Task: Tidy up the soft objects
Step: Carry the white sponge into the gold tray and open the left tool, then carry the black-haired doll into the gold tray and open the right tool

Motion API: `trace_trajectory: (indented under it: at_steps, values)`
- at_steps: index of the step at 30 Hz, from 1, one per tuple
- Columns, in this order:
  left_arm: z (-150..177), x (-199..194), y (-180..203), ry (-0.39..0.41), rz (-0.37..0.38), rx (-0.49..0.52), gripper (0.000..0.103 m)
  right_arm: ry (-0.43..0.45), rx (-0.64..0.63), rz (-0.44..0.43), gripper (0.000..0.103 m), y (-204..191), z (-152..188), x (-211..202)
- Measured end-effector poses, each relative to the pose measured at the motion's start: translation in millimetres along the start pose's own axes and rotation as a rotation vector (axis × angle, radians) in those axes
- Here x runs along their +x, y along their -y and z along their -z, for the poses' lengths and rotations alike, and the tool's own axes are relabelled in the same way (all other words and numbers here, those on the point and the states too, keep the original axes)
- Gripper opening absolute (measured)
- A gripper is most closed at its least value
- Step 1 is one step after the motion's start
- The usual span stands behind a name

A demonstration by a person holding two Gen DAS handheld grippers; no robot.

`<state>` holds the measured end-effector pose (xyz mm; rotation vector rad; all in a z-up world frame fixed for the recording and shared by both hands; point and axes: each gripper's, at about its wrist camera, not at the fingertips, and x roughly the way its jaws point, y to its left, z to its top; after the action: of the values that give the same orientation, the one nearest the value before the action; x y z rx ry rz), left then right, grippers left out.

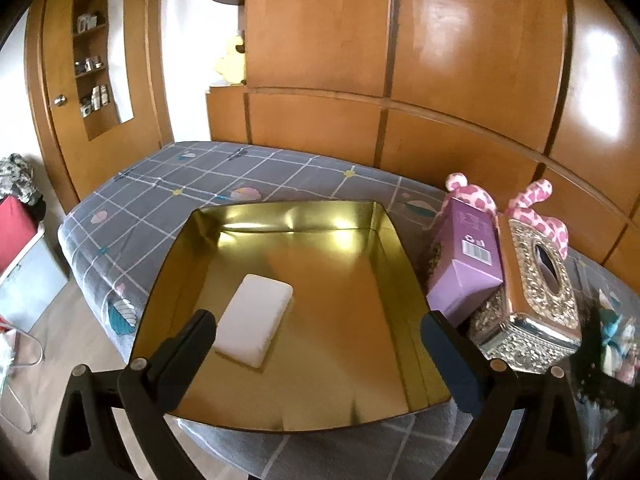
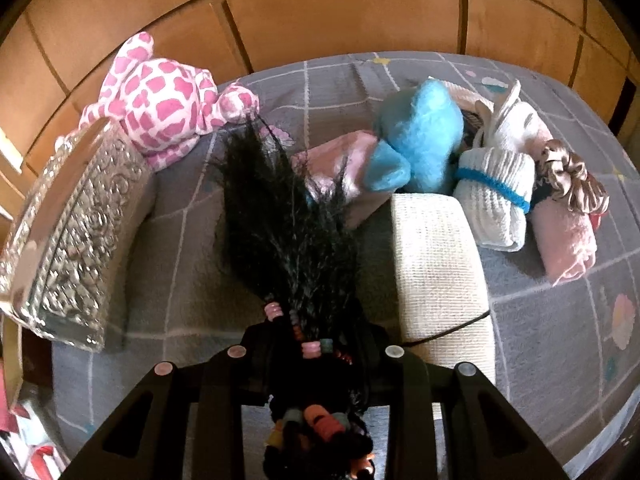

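While the right gripper point(image 2: 316, 344) clamps the black hair bundle point(image 2: 288, 220), long axis toward 12 o'clock, the wide-open, empty left gripper point(image 1: 320, 344) hangs over the gold tin point(image 1: 224, 256) holding a white sponge point(image 1: 256, 320).

A silver tissue box point(image 1: 532, 292) lies on the bed point(image 1: 160, 184), touching a purple carton point(image 1: 468, 260) at its 9 o'clock. Wood panels point(image 1: 400, 40) rise behind. At 10 o'clock a door point(image 1: 60, 100) has a shelf niche point(image 1: 98, 60) holding bottles.
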<state>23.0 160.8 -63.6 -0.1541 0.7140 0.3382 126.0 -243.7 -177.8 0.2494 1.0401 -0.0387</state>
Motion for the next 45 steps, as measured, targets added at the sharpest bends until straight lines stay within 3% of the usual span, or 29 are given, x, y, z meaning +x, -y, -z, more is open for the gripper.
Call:
trace_trajectory:
  at_steps: [18,29,39,45]
  values:
    - [7.7,-2.6,11.9,-0.023,0.086,0.025,0.103,0.125,0.049,-0.097,0.029,-42.5,-48.3,-38.9]
    - [8.1,1.7,3.8,-0.040,0.100,-0.003,0.103,0.199,-0.074,-0.237,0.029,-121.0,-83.5,-66.3]
    - [6.0,1.2,-7.4,-0.035,0.073,-0.020,0.103,0.184,-0.213,-0.362,0.029,-201.4,-69.9,-76.0]
    - [5.7,-2.8,-10.0,-0.030,0.059,-0.013,0.103,0.124,-0.313,-0.435,0.029,-254.4,-47.6,-68.8]
